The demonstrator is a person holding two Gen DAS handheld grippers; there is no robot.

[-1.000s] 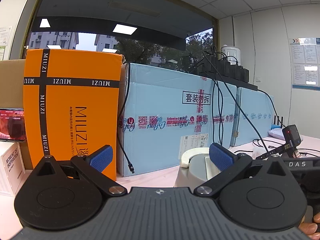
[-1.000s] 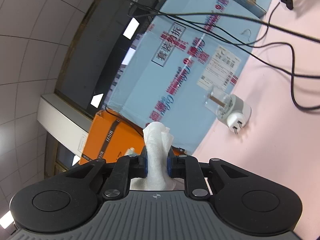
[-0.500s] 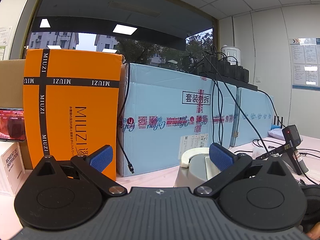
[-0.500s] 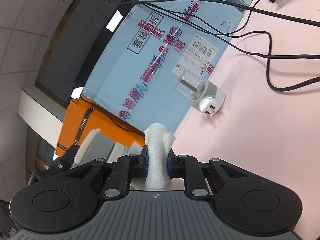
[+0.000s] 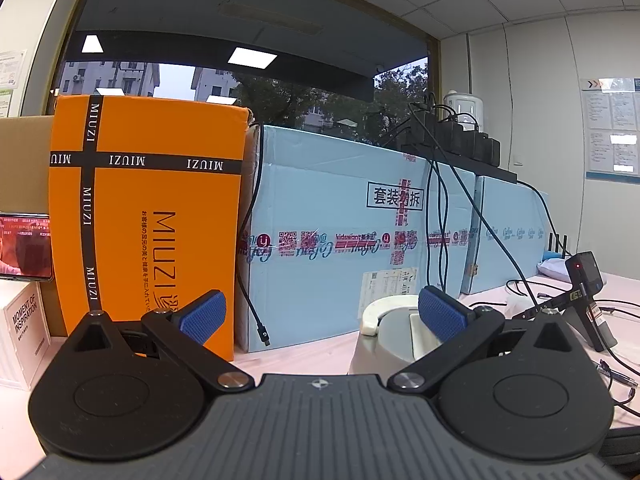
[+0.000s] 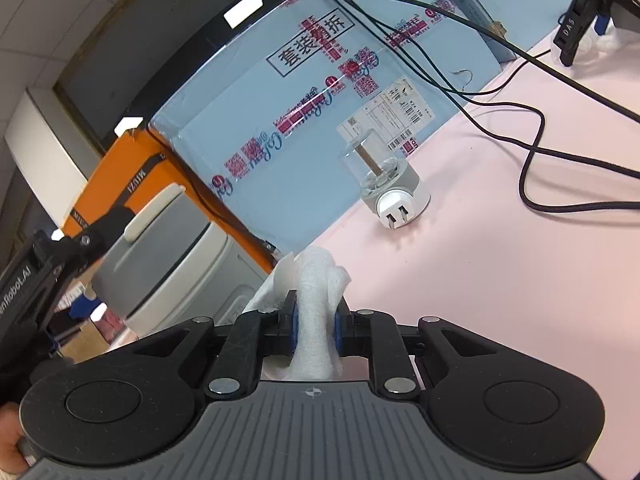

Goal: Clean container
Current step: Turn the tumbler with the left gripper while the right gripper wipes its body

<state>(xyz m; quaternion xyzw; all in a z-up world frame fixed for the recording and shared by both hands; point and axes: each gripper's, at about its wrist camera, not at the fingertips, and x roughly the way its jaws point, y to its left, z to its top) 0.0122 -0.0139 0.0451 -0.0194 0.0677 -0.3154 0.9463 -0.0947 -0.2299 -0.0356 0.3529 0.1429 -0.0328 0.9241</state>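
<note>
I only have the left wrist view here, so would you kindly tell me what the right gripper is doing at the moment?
Observer: The right gripper is shut on a wad of white tissue.
Operator: Thank you. Is there anything on the table beyond it?
Observer: Yes, a small grey device with a clear dome stands on the pink table, near the blue box.
Operator: And does my left gripper show there?
Observer: Partly. A black finger of it rests against the grey container at the left.
</note>
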